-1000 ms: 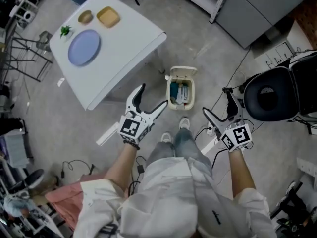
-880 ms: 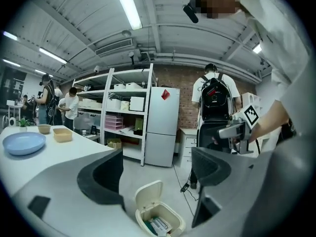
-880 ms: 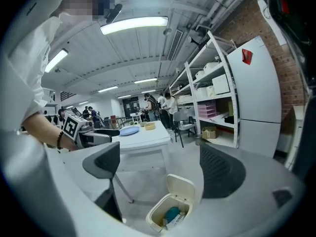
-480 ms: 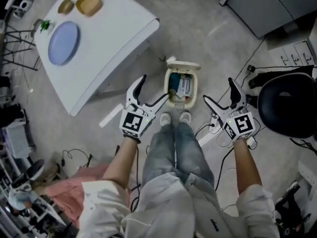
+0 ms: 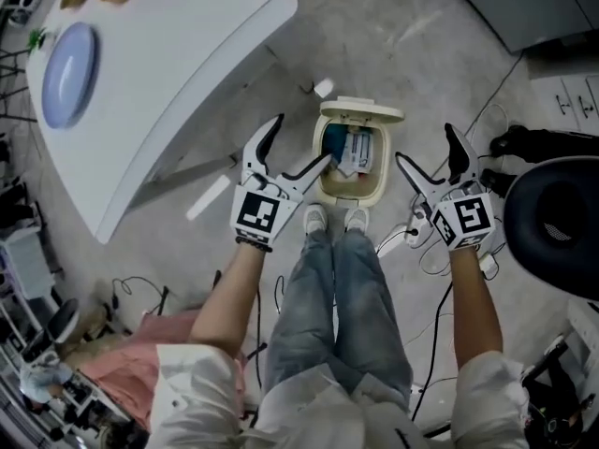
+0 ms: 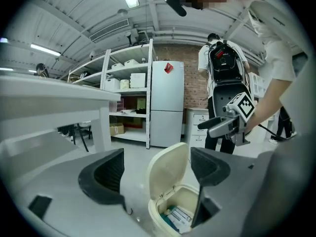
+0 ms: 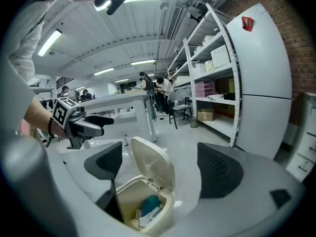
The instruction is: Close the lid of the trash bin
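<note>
A cream trash bin (image 5: 351, 190) stands on the floor just beyond the person's shoes, with its lid (image 5: 361, 113) tipped up at the far side. Packets and something teal lie inside. My left gripper (image 5: 299, 145) hangs open to the bin's left, one fingertip over the rim. My right gripper (image 5: 428, 148) is open at the bin's right, apart from it; its jaws have just been closing a little with nothing between them. In the left gripper view the lid (image 6: 170, 174) rises between the jaws. The right gripper view looks into the bin (image 7: 143, 206) from the other side.
A white table (image 5: 168, 73) with a blue plate (image 5: 70, 73) stands to the left. A black chair (image 5: 562, 223) is at the right, with cables (image 5: 412, 241) on the floor beside it. A fridge (image 6: 165, 102) and shelves lie beyond the bin.
Both grippers have come down and forward, ending on either side of the bin. The bin looks larger and nearer. Its lid stays up.
</note>
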